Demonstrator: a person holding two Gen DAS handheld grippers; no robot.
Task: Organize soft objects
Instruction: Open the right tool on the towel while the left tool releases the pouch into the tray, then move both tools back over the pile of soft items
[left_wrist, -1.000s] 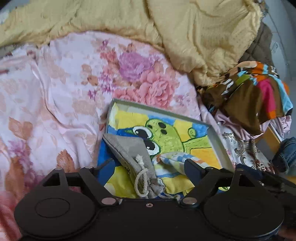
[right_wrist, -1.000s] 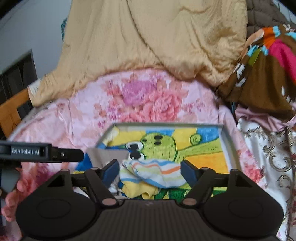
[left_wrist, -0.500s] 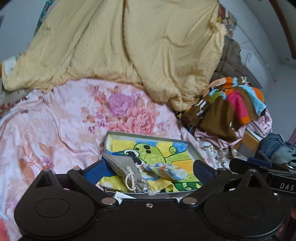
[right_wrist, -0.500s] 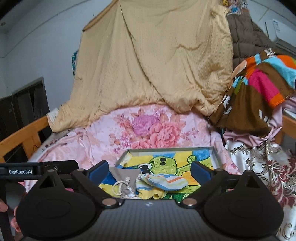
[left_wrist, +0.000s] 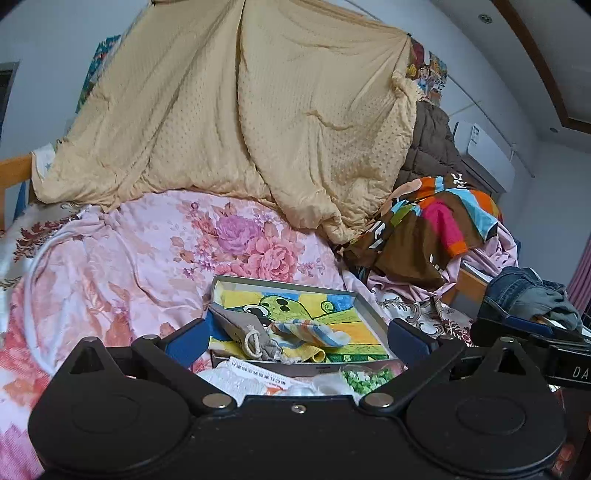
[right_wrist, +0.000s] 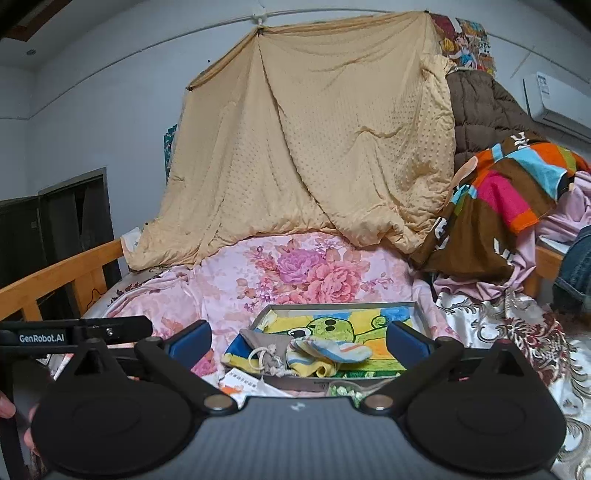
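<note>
A shallow grey box (left_wrist: 284, 283) lined with a green cartoon towel lies on the flowered bed. Inside it, at the near end, a grey drawstring pouch (left_wrist: 236, 326) lies left of a striped cloth (left_wrist: 314, 332). My left gripper (left_wrist: 297, 338) is open and stands back from the box, its pads touching nothing. In the right wrist view the same box (right_wrist: 332, 305), pouch (right_wrist: 262, 341) and striped cloth (right_wrist: 328, 349) lie beyond my right gripper (right_wrist: 299, 338). Its jaws are opening, with nothing held between them. The left gripper's body (right_wrist: 74, 332) shows at the left.
A yellow quilt (left_wrist: 236, 122) hangs behind the bed. A pile of colourful blankets (left_wrist: 436, 229) and jeans (left_wrist: 524, 295) fills the right side. A wooden rail (right_wrist: 55, 273) runs along the left. Papers (left_wrist: 255, 373) and a plastic bag (left_wrist: 362, 376) lie before the box.
Both grippers have drawn back and up from the box and their jaws have spread wider. The pouch and the striped cloth stay lying in the box, now farther off.
</note>
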